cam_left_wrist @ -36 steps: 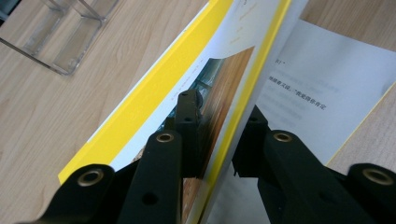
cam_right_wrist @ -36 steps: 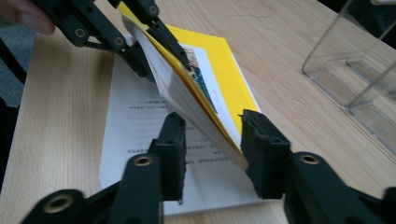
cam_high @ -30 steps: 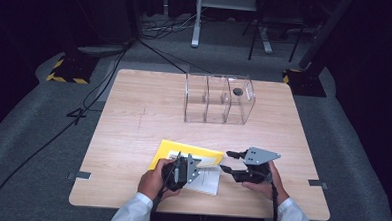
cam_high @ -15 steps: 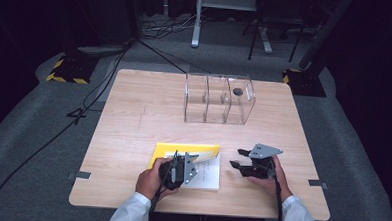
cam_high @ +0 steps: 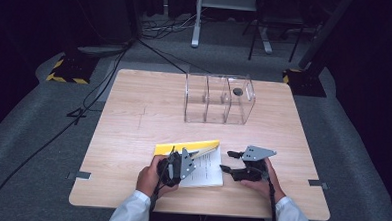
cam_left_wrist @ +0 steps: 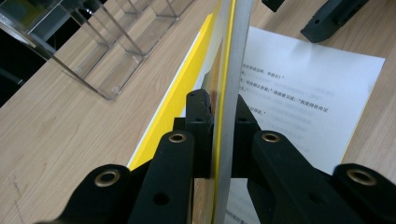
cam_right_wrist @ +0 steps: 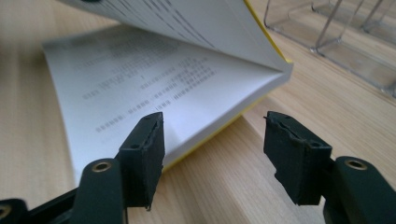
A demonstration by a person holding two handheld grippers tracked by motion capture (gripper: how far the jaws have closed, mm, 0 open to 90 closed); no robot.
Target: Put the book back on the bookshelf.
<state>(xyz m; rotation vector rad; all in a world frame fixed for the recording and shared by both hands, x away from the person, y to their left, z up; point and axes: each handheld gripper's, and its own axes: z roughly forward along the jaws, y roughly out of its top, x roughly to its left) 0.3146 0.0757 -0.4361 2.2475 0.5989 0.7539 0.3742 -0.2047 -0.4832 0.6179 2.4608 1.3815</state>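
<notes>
Left hand-held gripper (cam_high: 200,154) pinches book cover (cam_left_wrist: 229,70); clear organiser (cam_high: 218,98) seemingly well beyond.

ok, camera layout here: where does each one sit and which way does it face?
High view: fixed above the person's side, looking forward and down on the table; both forearms, left tongs, right tongs.
Left gripper view: rides the left tongs, looking along jaws shut on the lifted cover toward the clear organizer.
Right gripper view: rides the right tongs, low over the table, open jaws facing the open book.
Shared: all three show the book and the organizer.
</notes>
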